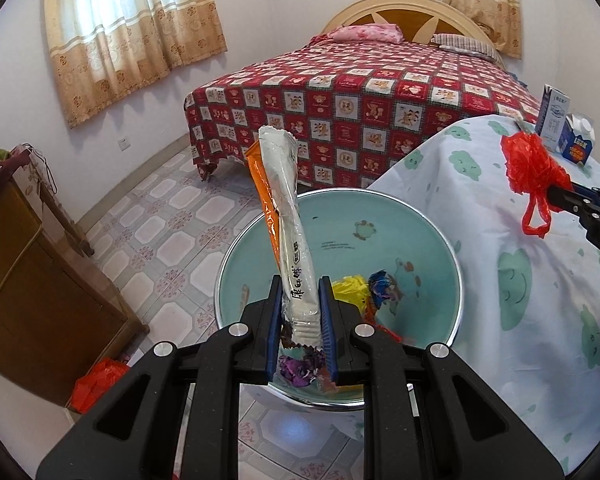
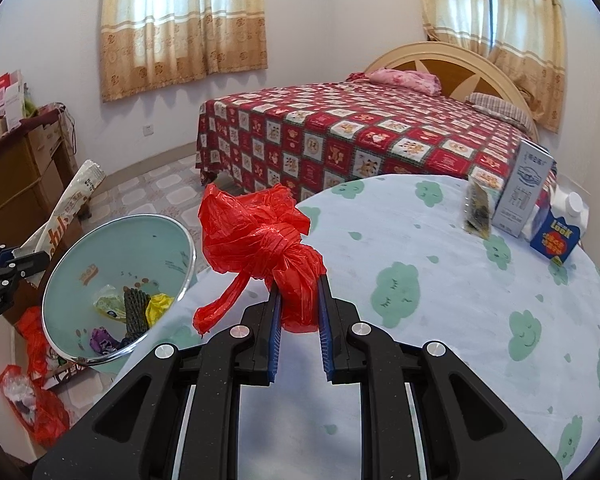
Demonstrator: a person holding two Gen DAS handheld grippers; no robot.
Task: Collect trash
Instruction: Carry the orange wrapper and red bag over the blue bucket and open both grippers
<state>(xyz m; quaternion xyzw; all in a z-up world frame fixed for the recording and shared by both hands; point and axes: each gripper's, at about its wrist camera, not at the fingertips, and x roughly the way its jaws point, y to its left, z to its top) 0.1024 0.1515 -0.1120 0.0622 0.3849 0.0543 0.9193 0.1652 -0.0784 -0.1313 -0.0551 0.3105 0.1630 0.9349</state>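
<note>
A: Two grippers are seen, each clenched on a piece of trash. What is gripped by the left gripper (image 1: pixel 300 312)?

B: A long white snack wrapper (image 1: pixel 290 216) is pinched between its blue pads, standing upright, with an orange wrapper (image 1: pixel 265 184) just behind it. Both are held above the pale green basin (image 1: pixel 428 240).

A: And the right gripper (image 2: pixel 299 306)?

B: A knotted red plastic bag (image 2: pixel 260 232) is clamped between its pads, held over the cloud-patterned tablecloth (image 2: pixel 440 288).

A: What is found in the basin?

B: Crumpled scraps are collected at its bottom: a yellow piece (image 2: pixel 158 306), a purple piece (image 2: pixel 102 338), a dark ridged piece (image 2: pixel 134 308) and a greenish piece (image 2: pixel 106 304). The basin is placed beside the table edge, tilted in the right wrist view.

A: What is left farther along the table?

B: A small dark packet (image 2: pixel 476 216), a grey carton (image 2: pixel 524 192) and a blue carton (image 2: pixel 556 240) are stood near the far edge, well apart from the red bag.

A: And beyond?

B: A bed with a red checked cover (image 1: pixel 360 104) is seen, and curtained windows (image 2: pixel 184 28) behind it.
</note>
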